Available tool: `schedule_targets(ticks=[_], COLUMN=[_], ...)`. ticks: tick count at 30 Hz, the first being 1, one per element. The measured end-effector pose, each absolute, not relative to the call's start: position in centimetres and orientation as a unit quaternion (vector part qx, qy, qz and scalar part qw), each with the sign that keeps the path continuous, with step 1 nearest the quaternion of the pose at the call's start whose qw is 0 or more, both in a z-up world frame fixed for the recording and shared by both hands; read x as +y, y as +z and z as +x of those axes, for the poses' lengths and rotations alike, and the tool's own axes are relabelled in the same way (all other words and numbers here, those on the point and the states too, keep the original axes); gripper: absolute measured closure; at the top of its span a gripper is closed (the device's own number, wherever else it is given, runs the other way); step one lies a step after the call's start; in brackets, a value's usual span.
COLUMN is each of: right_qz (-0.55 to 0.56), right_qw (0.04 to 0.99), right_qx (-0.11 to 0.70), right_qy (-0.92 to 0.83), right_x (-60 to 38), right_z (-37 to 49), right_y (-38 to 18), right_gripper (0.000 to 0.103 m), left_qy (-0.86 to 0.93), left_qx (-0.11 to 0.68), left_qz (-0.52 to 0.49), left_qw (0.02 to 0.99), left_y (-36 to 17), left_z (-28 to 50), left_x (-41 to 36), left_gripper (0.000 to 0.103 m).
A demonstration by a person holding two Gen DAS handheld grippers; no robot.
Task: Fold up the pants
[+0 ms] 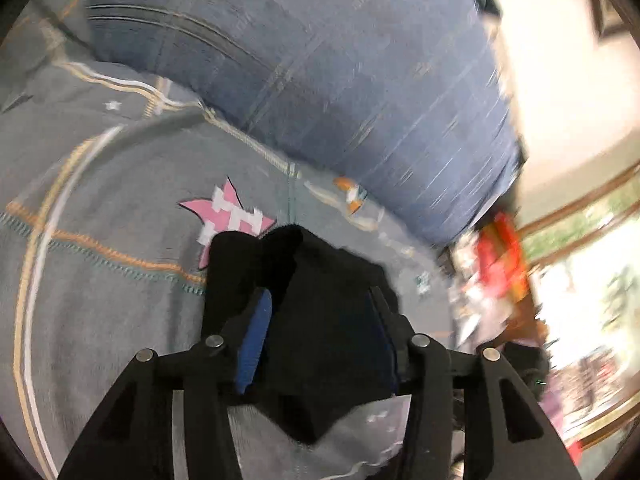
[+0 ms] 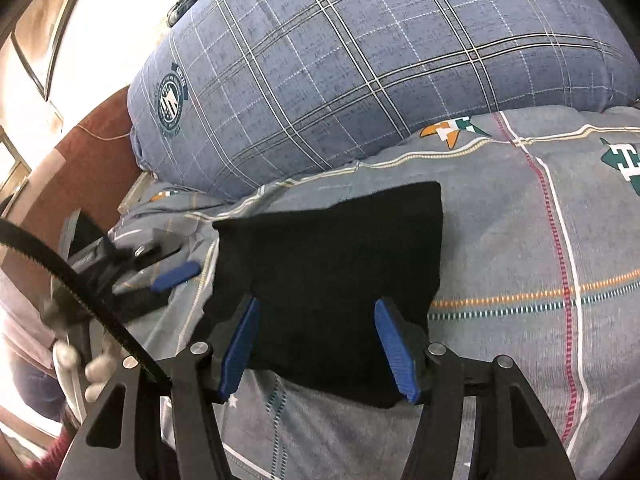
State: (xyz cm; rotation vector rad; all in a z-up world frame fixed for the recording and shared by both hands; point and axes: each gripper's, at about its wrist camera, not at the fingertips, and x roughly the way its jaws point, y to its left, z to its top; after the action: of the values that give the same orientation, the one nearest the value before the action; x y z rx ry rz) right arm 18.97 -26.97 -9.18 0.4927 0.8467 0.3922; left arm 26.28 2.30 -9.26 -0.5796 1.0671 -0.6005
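The black pants lie folded into a compact rectangle on the grey patterned bedsheet. My right gripper is open, its blue pads standing on either side of the pants' near edge. The left gripper shows at the left of the right wrist view, beside the pants' left edge. In the blurred left wrist view, black pants fabric fills the space between the fingers of my left gripper; the jaws stand wide apart.
A large blue plaid pillow lies at the back of the bed; it also shows in the left wrist view. A brown headboard stands to the left. A window and red items are at the right.
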Motion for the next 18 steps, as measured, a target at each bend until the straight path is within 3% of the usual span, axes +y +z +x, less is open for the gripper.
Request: schedule_targets(ticks=[1, 3, 4, 8, 11, 15, 18], right_qz=[0.237, 0.238, 0.237, 0.244, 0.26, 0.278, 0.276], right_qw=[0.863, 0.864, 0.865, 0.868, 0.863, 0.852, 0.851], right_qx=[0.405, 0.406, 0.405, 0.402, 0.403, 0.413, 0.415], right_qy=[0.186, 0.179, 0.175, 0.161, 0.156, 0.162, 0.162], right_x=[-27.2, -27.9, -28.3, -29.8, -30.6, -30.8, -30.5], right_z=[18.8, 18.5, 18.4, 18.2, 18.2, 18.0, 17.9], right_y=[-9.2, -9.2, -9.1, -9.2, -9.8, -11.1, -11.4], right_gripper=[0.038, 0.038, 0.038, 0.038, 0.038, 0.038, 0.038], left_qy=[-0.273, -0.275, -0.285, -0.328, -0.323, -0.256, -0.24], left_qx=[0.513, 0.547, 0.55, 0.496, 0.498, 0.571, 0.596], left_qz=[-0.249, -0.212, -0.208, -0.203, -0.18, -0.116, -0.159], left_qw=[0.774, 0.762, 0.757, 0.778, 0.785, 0.772, 0.75], left_y=[-9.5, -10.0, -9.6, -3.8, -2.2, -7.9, -12.4], left_z=[26.9, 28.1, 28.5, 30.0, 29.8, 28.4, 27.9], left_x=[1.1, -1.5, -2.1, -3.7, -3.9, -2.4, 0.0], left_gripper=[0.058, 0.091, 0.098, 0.098, 0.098, 0.097, 0.093])
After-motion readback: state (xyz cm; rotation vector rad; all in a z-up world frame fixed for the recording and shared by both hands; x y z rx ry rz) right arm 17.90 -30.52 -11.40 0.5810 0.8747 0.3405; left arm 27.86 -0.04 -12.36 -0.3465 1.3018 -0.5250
